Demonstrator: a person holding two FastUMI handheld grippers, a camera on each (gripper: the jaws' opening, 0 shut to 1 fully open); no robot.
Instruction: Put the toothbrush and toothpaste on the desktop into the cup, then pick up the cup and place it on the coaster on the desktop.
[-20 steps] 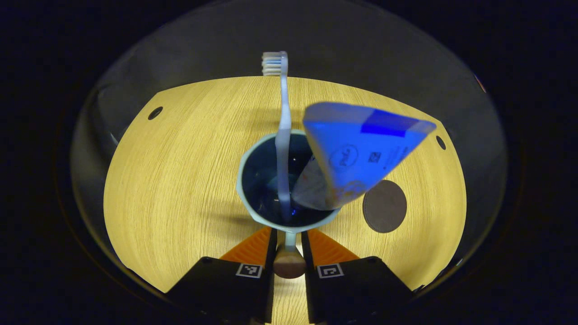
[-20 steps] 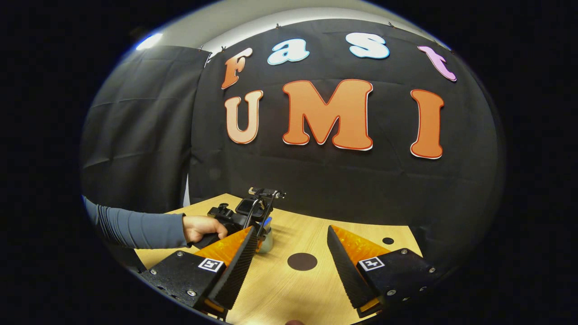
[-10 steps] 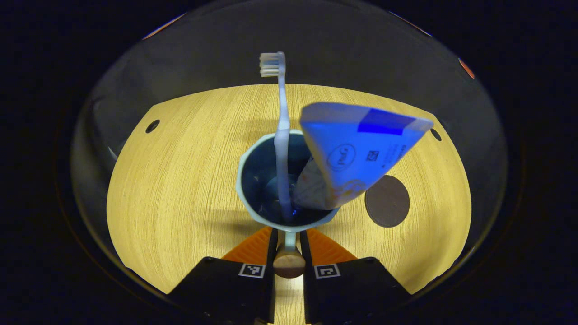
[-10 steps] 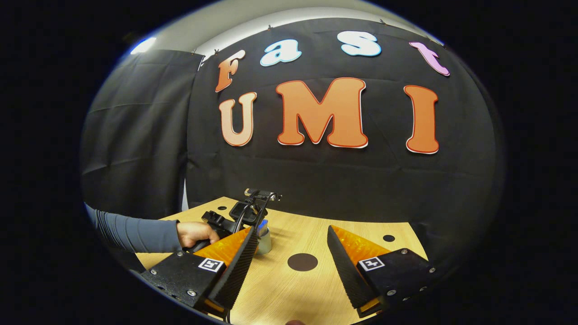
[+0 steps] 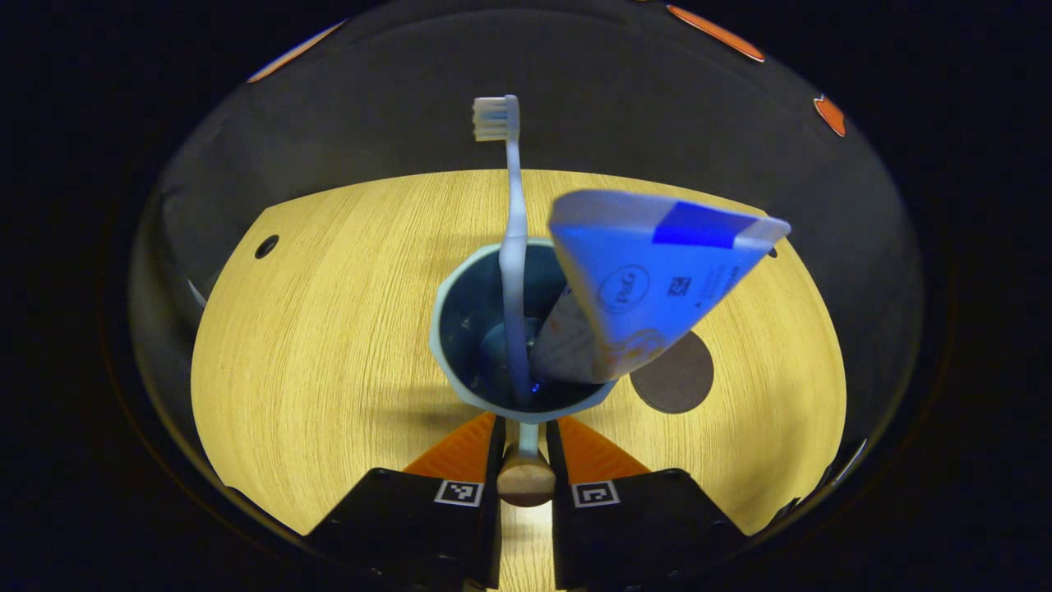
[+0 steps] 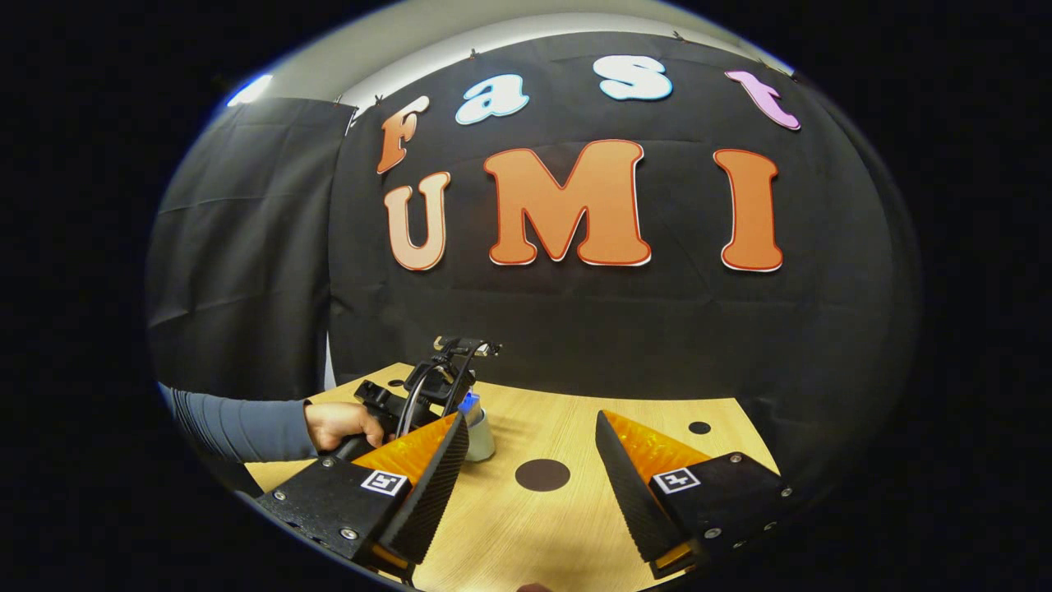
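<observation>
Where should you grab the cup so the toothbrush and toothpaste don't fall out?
Probably by the handle on the near side of the cup, as the left gripper does, coming level. The toothbrush and toothpaste stick out the open top, so avoid the rim.

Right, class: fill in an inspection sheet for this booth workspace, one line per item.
Surface: wooden desktop, with small round holes.
Job's things: toothbrush and toothpaste stand in the cup; coaster bare, beside the cup.
Clutter: nothing seen.
Grippers: left claw shut on the cup's handle; right claw open, holding nothing.
Cables: black cable on the left gripper.
Surroundings: black cloth wall; a hand in a grey sleeve.
</observation>
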